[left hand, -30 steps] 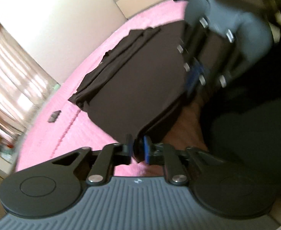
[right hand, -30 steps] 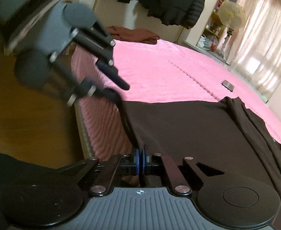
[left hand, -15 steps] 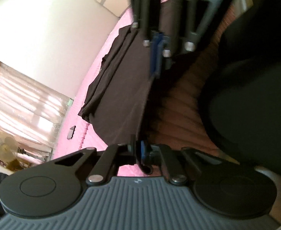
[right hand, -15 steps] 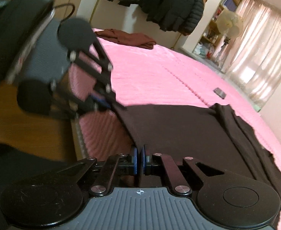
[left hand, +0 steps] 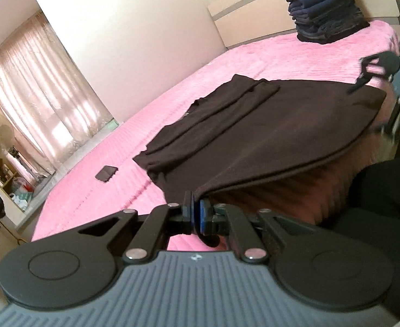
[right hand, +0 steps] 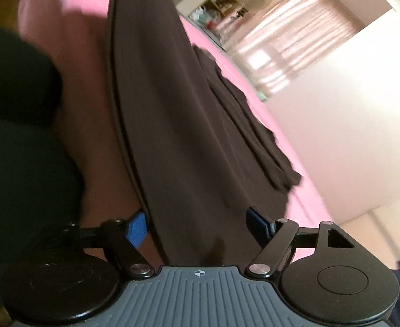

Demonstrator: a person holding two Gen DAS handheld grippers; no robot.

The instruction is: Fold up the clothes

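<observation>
A dark brown garment (left hand: 254,130) lies spread on the pink bed (left hand: 118,169), its sleeves folded in at the far side. My left gripper (left hand: 197,212) is shut on the garment's near hem corner at the bed's edge. In the right wrist view my right gripper (right hand: 200,226) is open, its blue pads (right hand: 137,229) wide apart, with the garment (right hand: 172,125) lying between them. The right gripper (left hand: 377,65) also shows at the garment's far corner in the left wrist view.
A stack of folded clothes (left hand: 325,8) stands at the bed's far corner by the headboard. A dark phone (left hand: 106,173) lies on the bed left of the garment. Curtained window (left hand: 36,103) at the left. My dark-clothed body (left hand: 377,204) is at the right.
My right gripper has opened and let go of the garment's hem. The left gripper still holds its corner; both views have swung round.
</observation>
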